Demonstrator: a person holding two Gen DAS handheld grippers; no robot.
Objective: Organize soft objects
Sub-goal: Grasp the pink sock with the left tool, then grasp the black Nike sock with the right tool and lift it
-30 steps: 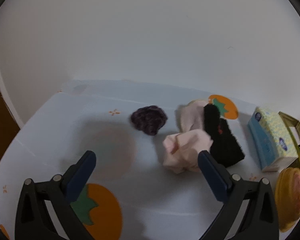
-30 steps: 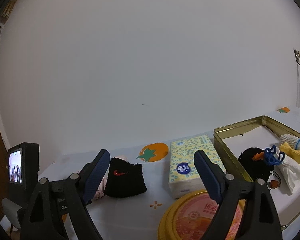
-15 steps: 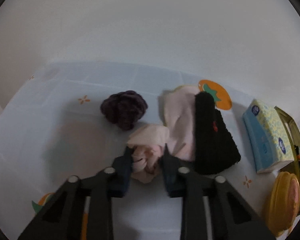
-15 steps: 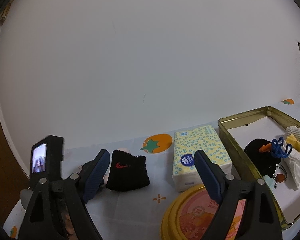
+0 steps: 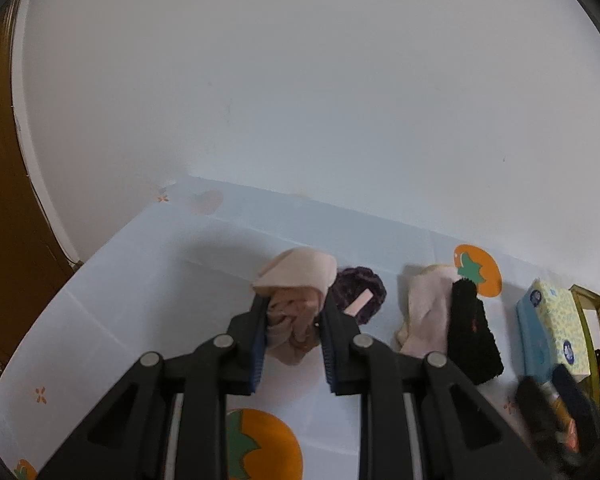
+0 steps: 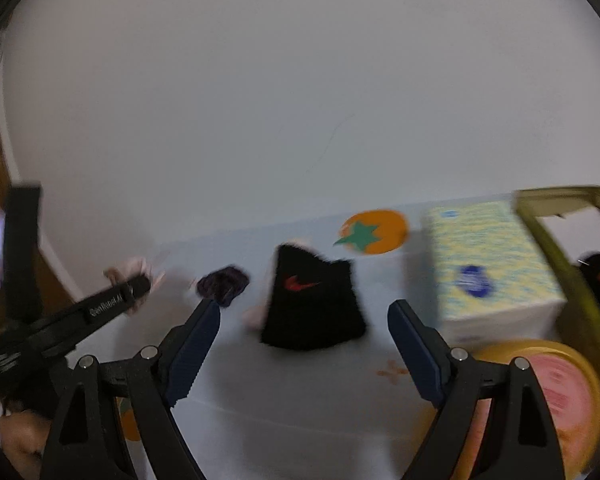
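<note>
- Your left gripper (image 5: 293, 320) is clenched on the crumpled pale pink cloth (image 5: 296, 292), raised off the white tablecloth with orange fruit prints (image 5: 148, 280).
- Just right of it lies a dark purple knitted scrunchie (image 5: 360, 288), then a second pink cloth (image 5: 424, 308) touching the black terry wristband with a red logo (image 6: 312, 300).
- Your right gripper (image 6: 304, 344) hangs released, fingers spread before that wristband.
- Farther right: a yellow-and-blue tissue pack (image 6: 488, 264), a gold tin (image 6: 556, 248) and a round yellow lid (image 6: 556, 396).
</note>
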